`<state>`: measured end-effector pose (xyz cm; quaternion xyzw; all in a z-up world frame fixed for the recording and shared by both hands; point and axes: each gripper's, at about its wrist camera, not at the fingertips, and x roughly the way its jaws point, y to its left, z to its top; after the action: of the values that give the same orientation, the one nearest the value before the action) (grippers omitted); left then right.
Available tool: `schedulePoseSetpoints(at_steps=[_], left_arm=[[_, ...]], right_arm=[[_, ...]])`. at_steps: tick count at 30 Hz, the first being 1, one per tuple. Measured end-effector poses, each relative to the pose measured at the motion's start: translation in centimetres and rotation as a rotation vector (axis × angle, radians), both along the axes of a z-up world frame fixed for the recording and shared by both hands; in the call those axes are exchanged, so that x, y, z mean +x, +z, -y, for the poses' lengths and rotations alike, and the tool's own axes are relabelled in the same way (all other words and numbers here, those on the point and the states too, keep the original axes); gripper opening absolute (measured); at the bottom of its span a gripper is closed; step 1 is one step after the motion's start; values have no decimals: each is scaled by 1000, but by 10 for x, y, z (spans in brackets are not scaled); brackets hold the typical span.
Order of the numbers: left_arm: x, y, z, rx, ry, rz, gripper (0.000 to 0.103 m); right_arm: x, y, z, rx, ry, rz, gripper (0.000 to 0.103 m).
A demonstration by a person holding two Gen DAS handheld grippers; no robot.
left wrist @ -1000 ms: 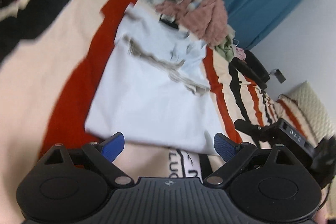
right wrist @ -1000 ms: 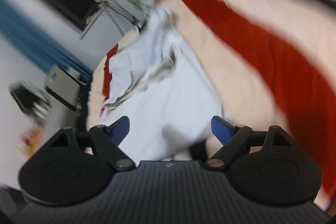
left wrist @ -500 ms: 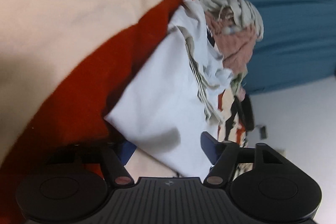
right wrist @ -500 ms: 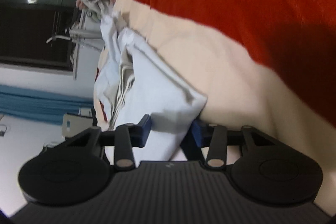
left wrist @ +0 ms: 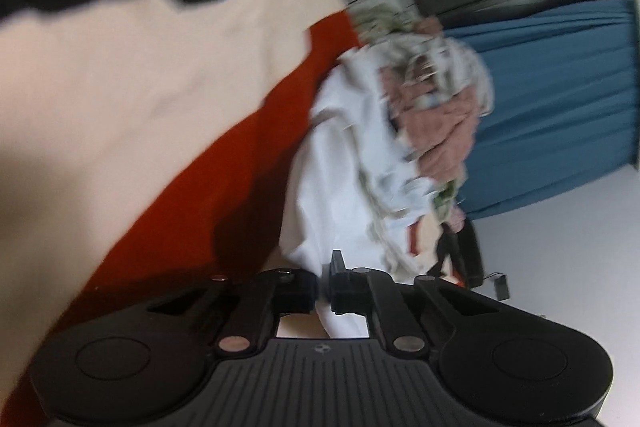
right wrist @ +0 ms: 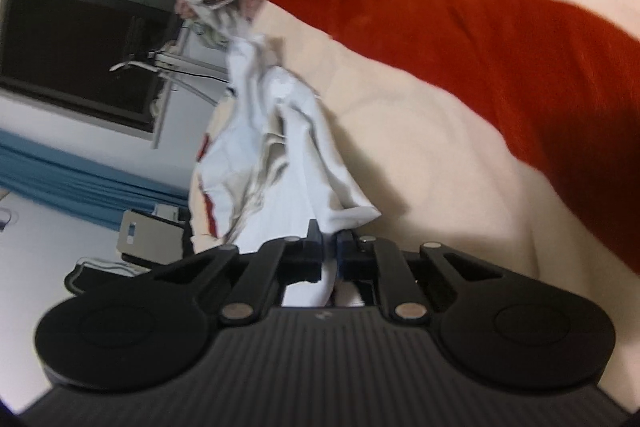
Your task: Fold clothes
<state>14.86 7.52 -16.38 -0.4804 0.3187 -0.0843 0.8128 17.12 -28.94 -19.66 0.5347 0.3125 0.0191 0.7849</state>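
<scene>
White garment [left wrist: 320, 195], bunched, on blanket

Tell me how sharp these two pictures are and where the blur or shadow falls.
Left wrist view: the blanket and white shirt are smeared by motion, the left tool stays crisp, and a dark shadow lies on the red stripe. Right wrist view: milder blur, fisheye bending the window, and the right tool sharp.
</scene>
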Motion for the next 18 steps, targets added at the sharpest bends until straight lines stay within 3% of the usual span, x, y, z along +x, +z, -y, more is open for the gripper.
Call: schedulePoseSetpoints(at_steps=[4,11,14,18], left_arm=[[-18,26,1,46,4,102,4],[-69,70,-1,53,-6,239,2],[-94,70,0,49,-25,233,2],[-112,61,0,29,-42,179,2]], right_arm=[[-13,15,4,-23,7,64,7],[-48,48,11,-55,23,194,7],[-66,58,8,-87,32,236,7],[-74,53,3,-93,57,211,7]])
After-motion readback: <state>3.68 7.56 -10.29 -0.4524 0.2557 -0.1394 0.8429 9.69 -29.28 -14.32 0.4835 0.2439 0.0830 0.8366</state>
